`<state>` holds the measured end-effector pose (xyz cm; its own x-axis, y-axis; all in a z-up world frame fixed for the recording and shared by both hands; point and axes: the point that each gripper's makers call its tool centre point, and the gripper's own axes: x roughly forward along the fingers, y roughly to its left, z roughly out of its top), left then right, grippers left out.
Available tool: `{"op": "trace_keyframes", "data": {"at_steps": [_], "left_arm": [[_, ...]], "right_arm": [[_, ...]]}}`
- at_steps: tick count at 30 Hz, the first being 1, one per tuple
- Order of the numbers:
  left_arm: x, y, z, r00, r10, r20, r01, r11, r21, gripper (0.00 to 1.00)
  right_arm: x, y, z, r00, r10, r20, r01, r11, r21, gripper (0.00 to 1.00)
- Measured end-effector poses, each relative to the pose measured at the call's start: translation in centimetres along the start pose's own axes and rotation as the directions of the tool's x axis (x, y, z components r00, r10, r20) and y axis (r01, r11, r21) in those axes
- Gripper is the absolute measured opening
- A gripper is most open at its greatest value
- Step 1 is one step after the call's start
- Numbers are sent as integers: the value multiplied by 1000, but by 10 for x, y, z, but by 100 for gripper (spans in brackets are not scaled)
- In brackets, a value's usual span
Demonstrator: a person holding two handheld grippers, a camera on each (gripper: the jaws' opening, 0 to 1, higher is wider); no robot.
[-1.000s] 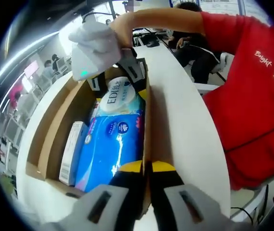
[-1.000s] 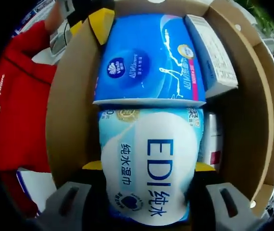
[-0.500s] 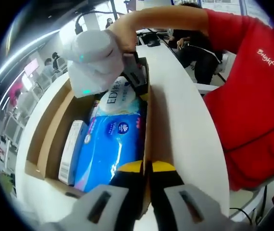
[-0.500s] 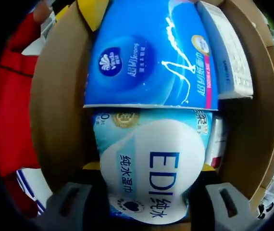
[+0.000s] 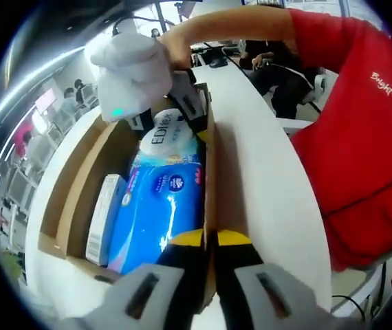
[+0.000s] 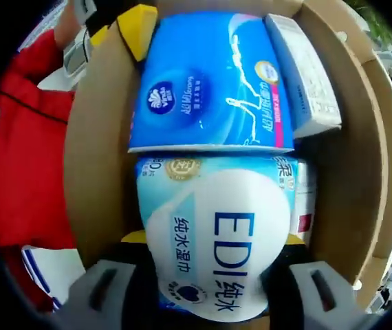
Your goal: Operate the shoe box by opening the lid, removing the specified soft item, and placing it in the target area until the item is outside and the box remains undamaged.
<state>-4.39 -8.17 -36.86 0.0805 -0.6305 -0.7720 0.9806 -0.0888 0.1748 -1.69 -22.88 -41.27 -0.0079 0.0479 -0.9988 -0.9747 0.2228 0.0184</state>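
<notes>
On the white table (image 5: 265, 172) sits the open cardboard shoe box (image 5: 79, 185), lid already off or folded back, with several things packed inside. Biggest inside is the blue tissue pack (image 6: 210, 82), lying flat along the box; next to it a white carton (image 6: 302, 69) stands against the far wall. Pale EDI wet-wipe pack (image 6: 213, 240) sits at one end of the box, touching the blue pack, tilted up a bit.

Right gripper (image 6: 210, 275) has its jaws on both sides of the EDI pack, squeezing it. Left gripper (image 5: 210, 240) has its yellow-tipped jaws pressed together on the box's side wall, pinning it down.

Step looks like lifting the soft pack out. Judgement: keep the squeeze moderate since the pack will deform, pull straight up clear of the blue pack and the cardboard wall so nothing drags or tears, and keep the box braced with the left.
</notes>
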Motion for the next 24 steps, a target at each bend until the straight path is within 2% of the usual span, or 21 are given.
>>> {"op": "trace_keyframes", "data": {"at_steps": [2, 5, 7, 9, 11, 15, 24], "left_arm": [[0, 0, 0, 1000, -6, 0, 6, 1000, -6, 4], [-1, -2, 1, 1000, -16, -4, 16, 1000, -5, 3], [-1, -3, 1, 1000, -27, -2, 27, 1000, 2, 3], [0, -2, -1, 1000, -26, -1, 26, 1000, 5, 3], [-1, -2, -1, 1000, -26, -1, 26, 1000, -4, 3], [-1, -3, 0, 1000, -24, -5, 24, 1000, -9, 3], [-2, -2, 0, 1000, -16, -5, 16, 1000, -19, 4]], "right_arm": [[-6, -2, 2, 1000, -23, 15, 23, 1000, -15, 62], [-15, 4, 1, 999, -3, 39, 4, 1000, -15, 62], [-11, 5, 1, 998, 35, 56, -34, 999, -5, 62], [-8, 4, 2, 998, 24, 65, -24, 1000, -8, 62], [-9, 0, 4, 998, -6, 64, 7, 1000, -23, 62], [-15, 2, 6, 998, 4, 56, -4, 1000, -9, 62], [-32, 3, 9, 999, -32, 33, 34, 998, -55, 62]]}}
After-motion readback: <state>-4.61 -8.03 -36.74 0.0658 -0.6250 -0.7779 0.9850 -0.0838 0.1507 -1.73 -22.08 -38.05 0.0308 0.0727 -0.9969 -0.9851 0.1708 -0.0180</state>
